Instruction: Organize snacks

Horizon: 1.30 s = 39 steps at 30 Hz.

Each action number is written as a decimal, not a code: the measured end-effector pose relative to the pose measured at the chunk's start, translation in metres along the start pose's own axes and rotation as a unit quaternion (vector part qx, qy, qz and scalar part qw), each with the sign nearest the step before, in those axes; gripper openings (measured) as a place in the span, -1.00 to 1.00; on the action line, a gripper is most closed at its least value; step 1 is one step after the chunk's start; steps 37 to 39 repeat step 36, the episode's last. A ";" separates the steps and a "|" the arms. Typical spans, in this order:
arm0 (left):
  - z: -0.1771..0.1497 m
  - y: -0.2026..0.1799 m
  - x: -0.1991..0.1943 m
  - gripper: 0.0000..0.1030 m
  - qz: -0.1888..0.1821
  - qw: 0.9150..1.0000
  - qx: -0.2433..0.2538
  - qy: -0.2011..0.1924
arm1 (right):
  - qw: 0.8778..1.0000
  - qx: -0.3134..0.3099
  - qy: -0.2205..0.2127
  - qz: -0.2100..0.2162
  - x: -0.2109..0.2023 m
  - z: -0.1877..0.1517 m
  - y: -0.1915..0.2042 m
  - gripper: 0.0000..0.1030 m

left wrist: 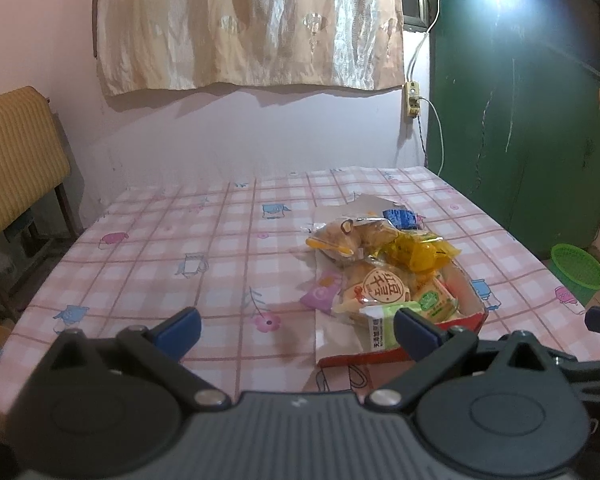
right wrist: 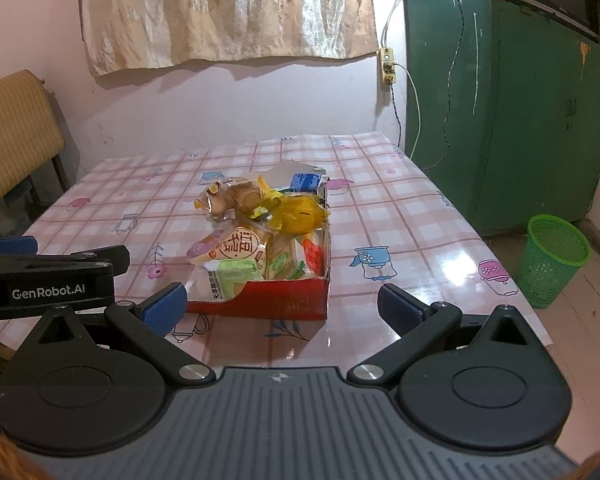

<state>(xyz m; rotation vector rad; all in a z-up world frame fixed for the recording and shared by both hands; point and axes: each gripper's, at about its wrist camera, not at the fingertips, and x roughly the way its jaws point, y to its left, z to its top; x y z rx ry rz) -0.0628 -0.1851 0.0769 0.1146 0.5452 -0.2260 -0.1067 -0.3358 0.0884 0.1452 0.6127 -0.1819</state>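
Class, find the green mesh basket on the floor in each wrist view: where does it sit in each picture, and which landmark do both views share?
Left wrist view: green mesh basket at the far right edge, partly hidden behind the table's corner.
Right wrist view: green mesh basket at right, standing in full view beside the table.
Shared landmark: the green cabinet behind it.

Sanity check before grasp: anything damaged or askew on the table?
Yes. The red box looks torn: ragged far edge, left wall missing. Snacks are heaped above it, and the green packet and pink packet hang out the left side.
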 end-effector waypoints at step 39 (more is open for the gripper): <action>0.002 0.000 0.008 0.97 0.006 1.000 0.020 0.017 | 1.000 -0.002 0.010 0.010 0.005 0.001 -0.005 1.00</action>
